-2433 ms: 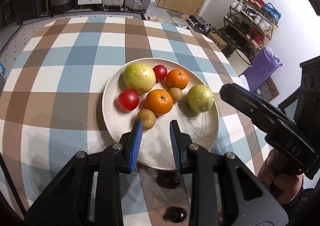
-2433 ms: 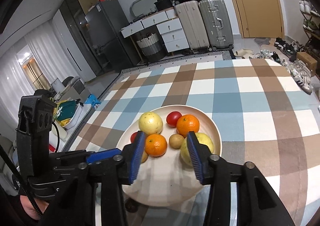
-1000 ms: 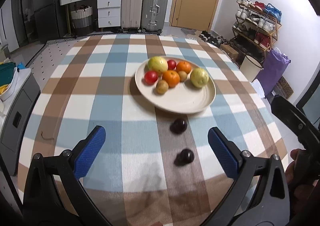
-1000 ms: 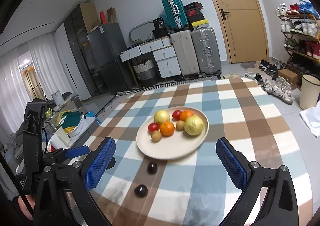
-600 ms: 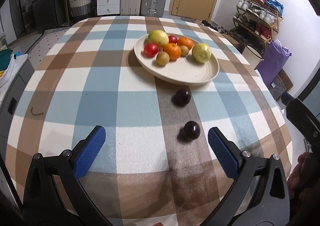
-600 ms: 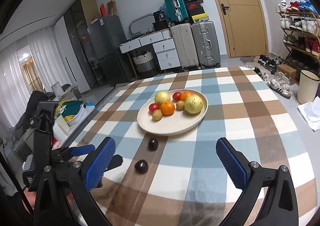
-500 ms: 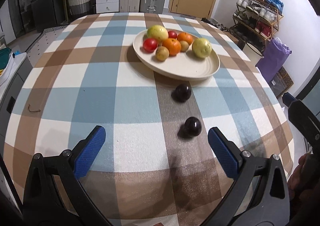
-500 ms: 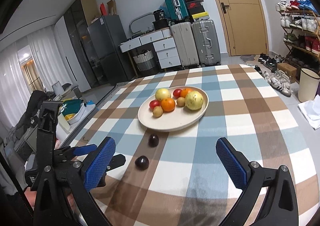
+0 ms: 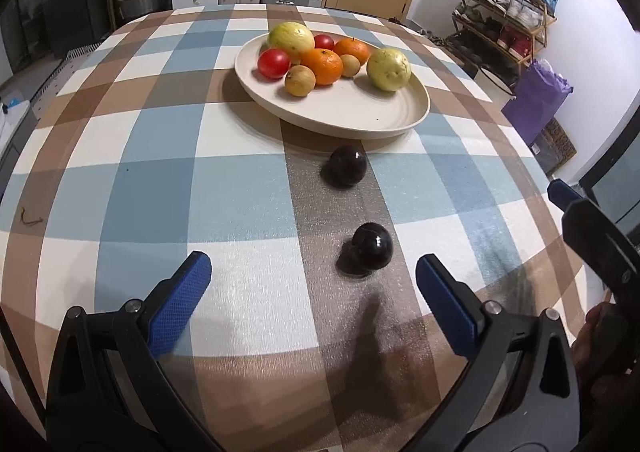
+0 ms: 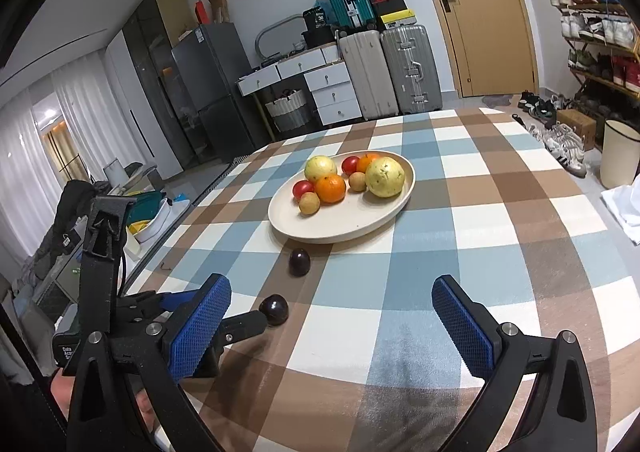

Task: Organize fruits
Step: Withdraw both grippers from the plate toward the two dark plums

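A cream plate (image 9: 404,120) (image 10: 288,226) holds two yellow-green guavas, two oranges, two red tomatoes and two small brown fruits. Two dark plums lie on the checked cloth in front of it: the far plum (image 9: 347,171) (image 10: 299,262) near the plate's rim, the near plum (image 9: 373,247) (image 10: 274,309) closer to me. My left gripper (image 9: 312,288) is open and low over the cloth, the near plum just ahead between its blue pads. My right gripper (image 10: 330,318) is open, higher and further back, nothing between its fingers. The left gripper (image 10: 188,298) shows at lower left in the right wrist view.
The round table's checked cloth (image 9: 152,156) has bare room left of the plums. Suitcases (image 10: 408,68), white drawers (image 10: 332,92) and a fridge (image 10: 208,92) stand at the back. A shoe rack (image 9: 504,8) and purple bag (image 9: 536,100) sit right. A hand (image 9: 600,336) holds the right gripper.
Both grippers have opened wide and pulled back from the plate. The left gripper has since dropped lower and moved in toward the near plum, which now looks larger.
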### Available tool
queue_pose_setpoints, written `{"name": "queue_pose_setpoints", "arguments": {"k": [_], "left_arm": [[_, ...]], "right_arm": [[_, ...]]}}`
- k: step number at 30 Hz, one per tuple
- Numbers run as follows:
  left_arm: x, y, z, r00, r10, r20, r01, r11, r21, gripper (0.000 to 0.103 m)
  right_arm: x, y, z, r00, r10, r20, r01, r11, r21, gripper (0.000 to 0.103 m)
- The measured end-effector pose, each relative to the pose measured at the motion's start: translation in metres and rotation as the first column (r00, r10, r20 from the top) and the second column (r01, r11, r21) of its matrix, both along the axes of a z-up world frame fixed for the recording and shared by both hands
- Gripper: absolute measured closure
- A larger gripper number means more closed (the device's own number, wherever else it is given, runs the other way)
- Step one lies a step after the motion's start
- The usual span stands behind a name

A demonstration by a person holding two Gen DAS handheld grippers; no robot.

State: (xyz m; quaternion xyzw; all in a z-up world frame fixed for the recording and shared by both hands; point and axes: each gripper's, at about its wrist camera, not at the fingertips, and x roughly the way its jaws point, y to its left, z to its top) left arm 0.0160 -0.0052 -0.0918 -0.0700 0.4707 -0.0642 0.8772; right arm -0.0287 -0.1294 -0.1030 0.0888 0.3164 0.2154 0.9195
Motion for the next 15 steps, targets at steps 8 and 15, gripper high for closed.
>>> {"name": "queue_pose_setpoints", "arguments": {"k": [8,15], "left_arm": [[0.011,-0.005,-0.004,1.0,-0.019,-0.003,0.019,1.0,0.004,0.002],[0.016,-0.006,-0.004,0.998,-0.069,0.007,0.069,0.997,-0.041,0.034]], "right_arm": [[0.006,-0.002,-0.003,1.0,-0.004,-0.012,0.004,1.0,0.004,0.0],[0.016,-0.004,-0.009,0.999,-0.01,-0.033,0.01,1.0,0.007,0.001]]}}
